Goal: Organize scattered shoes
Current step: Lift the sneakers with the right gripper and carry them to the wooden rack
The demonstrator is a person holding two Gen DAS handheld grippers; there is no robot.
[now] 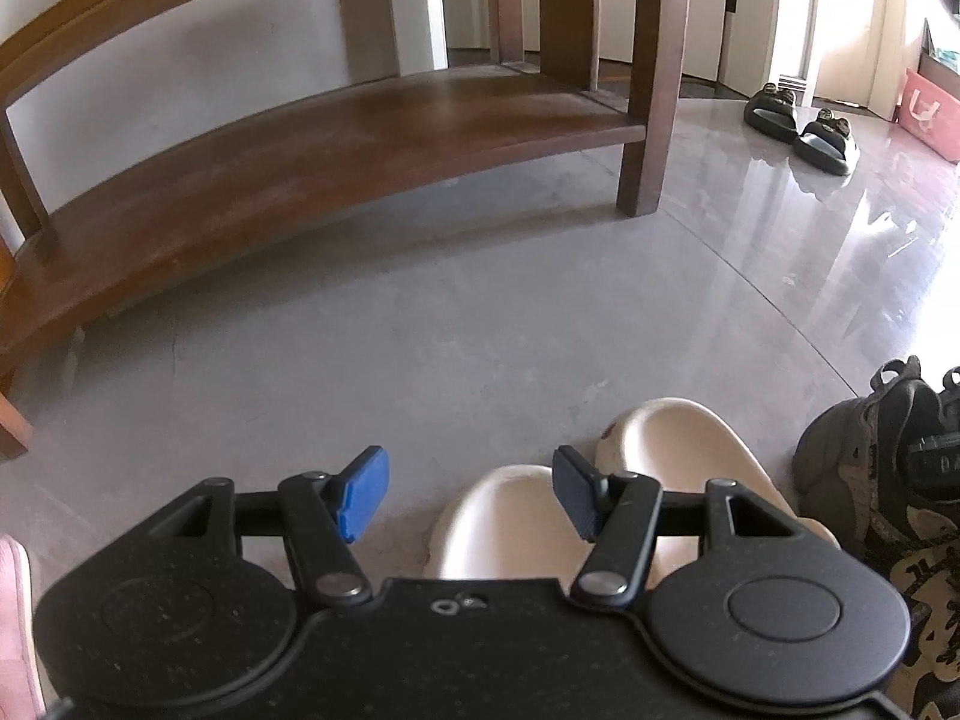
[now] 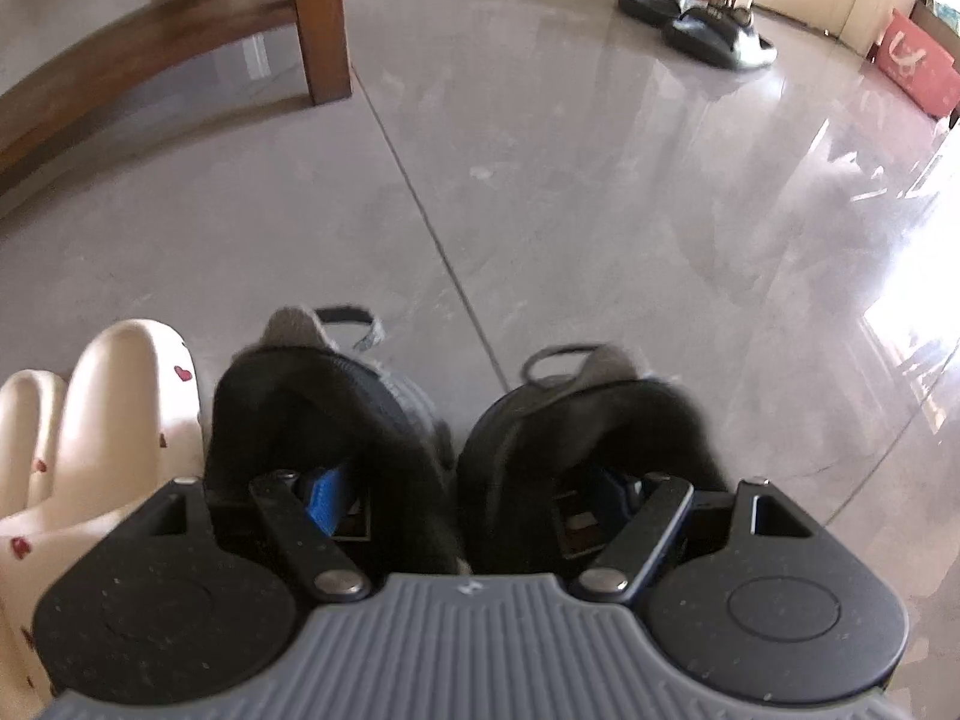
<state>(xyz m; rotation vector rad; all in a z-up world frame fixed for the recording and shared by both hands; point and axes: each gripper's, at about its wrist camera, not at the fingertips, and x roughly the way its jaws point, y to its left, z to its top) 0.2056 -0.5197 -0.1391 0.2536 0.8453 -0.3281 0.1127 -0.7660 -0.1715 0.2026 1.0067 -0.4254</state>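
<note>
Reaching into two dark grey lace-up sneakers (image 2: 456,420), right hand-held gripper (image 2: 474,504) has one finger in each collar, apparently to pinch both; contact unclear. Left hand-held gripper (image 1: 468,492) gapes empty over cream slippers (image 1: 654,444).

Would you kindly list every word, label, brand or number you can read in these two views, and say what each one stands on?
No text reads clearly.
Pink box: a pale looping mark, a logo or letter, too blurred to read.
Camouflage shoe: pale marks in its pattern, unclear whether lettering.
Black slides: ornaments on the straps, too small to read.
Cream slippers: only red hearts, no words.
</note>
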